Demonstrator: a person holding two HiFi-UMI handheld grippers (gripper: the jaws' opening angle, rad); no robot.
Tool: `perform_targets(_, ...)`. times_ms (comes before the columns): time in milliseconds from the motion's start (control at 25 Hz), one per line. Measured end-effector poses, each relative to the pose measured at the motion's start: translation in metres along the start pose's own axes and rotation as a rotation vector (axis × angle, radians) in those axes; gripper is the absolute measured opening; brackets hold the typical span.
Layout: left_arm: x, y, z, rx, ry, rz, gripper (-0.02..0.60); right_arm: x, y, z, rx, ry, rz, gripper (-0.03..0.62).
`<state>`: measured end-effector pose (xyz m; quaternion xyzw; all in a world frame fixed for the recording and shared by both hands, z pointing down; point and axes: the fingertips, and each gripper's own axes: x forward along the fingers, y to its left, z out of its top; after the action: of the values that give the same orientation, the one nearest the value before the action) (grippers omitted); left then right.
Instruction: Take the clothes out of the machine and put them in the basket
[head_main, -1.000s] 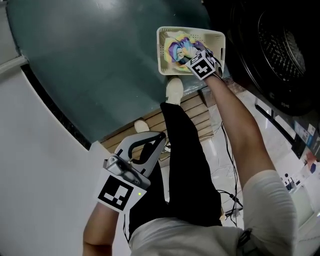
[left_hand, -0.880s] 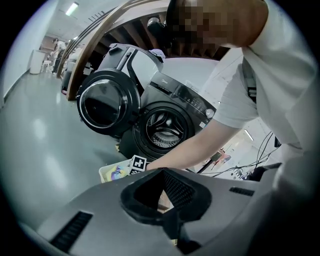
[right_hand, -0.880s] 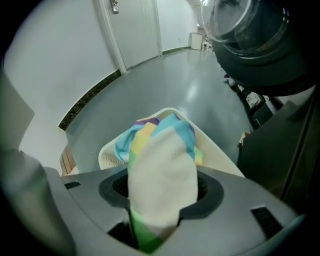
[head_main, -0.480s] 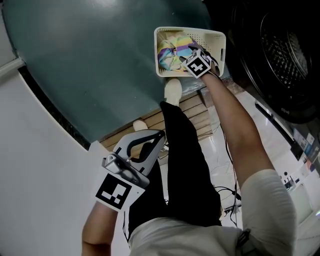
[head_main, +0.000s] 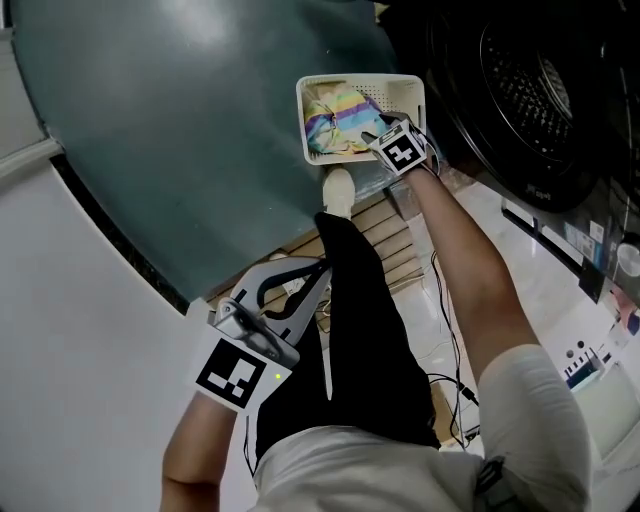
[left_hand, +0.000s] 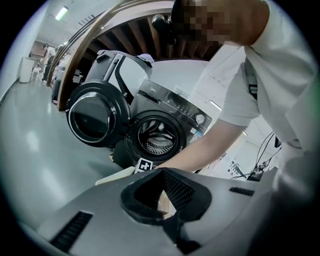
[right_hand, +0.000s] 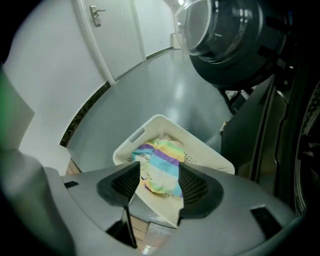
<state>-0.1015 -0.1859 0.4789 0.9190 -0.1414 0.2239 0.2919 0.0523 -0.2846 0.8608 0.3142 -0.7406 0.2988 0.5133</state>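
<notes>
The white basket (head_main: 360, 80) is seen on the grey-green floor (head_main: 170, 130), far from the person and just left of the dark washing machine (head_main: 520, 90), whose drum is open. A pastel-striped cloth (head_main: 335, 115) is bunched inside the basket, towards its left and middle.

The right gripper (head_main: 373, 132) is held over the basket's near right corner and pointed steeply down. Its jaws have just been opening and are set moderately wide. In the right gripper view (right_hand: 159, 167) the striped cloth (right_hand: 162, 170) and the basket's rim (right_hand: 210, 155) are framed between them, but nothing is pressed by the pads. The round machine door (right_hand: 220, 35) is swung open at the far side.

The left gripper (head_main: 322, 272) is kept near the person, by the black trouser leg (head_main: 360, 340). Its jaws are brought together at the tips, with nothing between them. In its own view (left_hand: 160, 172) the open drum (left_hand: 156, 137) and door (left_hand: 95, 115) are seen farther off.
</notes>
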Motion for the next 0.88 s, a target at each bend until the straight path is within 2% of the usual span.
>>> perform_targets(240,-0.028,-0.045,0.026,0.099,-0.032,-0.029,-0.003,-0.083,0.024,0.014,0.15,-0.146,-0.019,0.239)
perform_targets(480,-0.072,-0.099,0.04,0.172,-0.053,-0.05,-0.003,-0.18,0.082,0.023,0.176,-0.282,-0.007,0.207)
perform_targets(640,-0.102,-0.134,0.044,0.167,-0.061,-0.05,-0.003,-0.252,0.122,0.027,0.194,-0.388,-0.002,0.174)
perform_targets(880,-0.148,-0.178,0.05,0.214,-0.07,-0.037,-0.003,-0.364,0.183,0.034,0.19,-0.52,0.009,0.075)
